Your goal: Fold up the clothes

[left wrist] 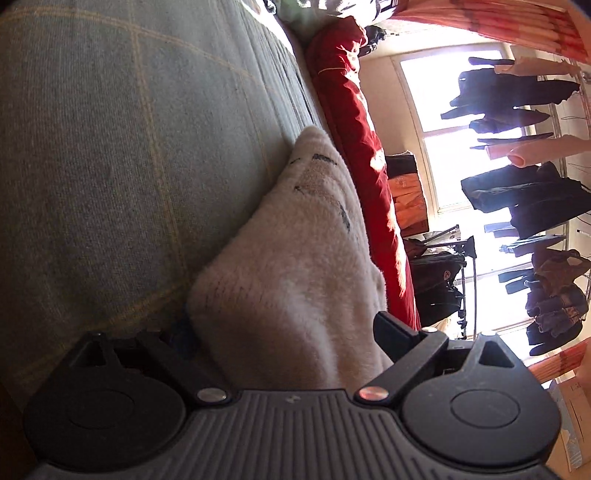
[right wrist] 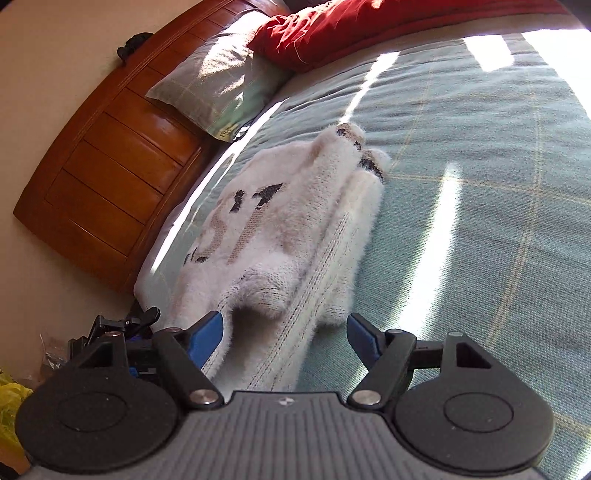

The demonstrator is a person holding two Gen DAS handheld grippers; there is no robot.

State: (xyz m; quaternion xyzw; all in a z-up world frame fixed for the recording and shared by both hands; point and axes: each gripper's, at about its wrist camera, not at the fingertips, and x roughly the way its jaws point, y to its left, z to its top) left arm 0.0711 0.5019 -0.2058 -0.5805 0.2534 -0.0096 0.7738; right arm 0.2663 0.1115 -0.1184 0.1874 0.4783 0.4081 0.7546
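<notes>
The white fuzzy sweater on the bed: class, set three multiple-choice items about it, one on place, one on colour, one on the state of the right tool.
1. Where does the white sweater lie?
A. on the grey-green bedspread
B. on the floor
C. over the wooden headboard

2. What colour is the bedding bunched at the far edge of the bed?
A. yellow
B. red
C. black

3. How does the right tool stand?
A. shut on a sleeve
B. shut and empty
C. open, the sweater's near edge between its blue pads

Answers:
1 A: bedspread shows all around the sweater.
2 B: the red quilt lies beyond the pillow.
3 C: the pads stand apart, clear of the knit.
</notes>
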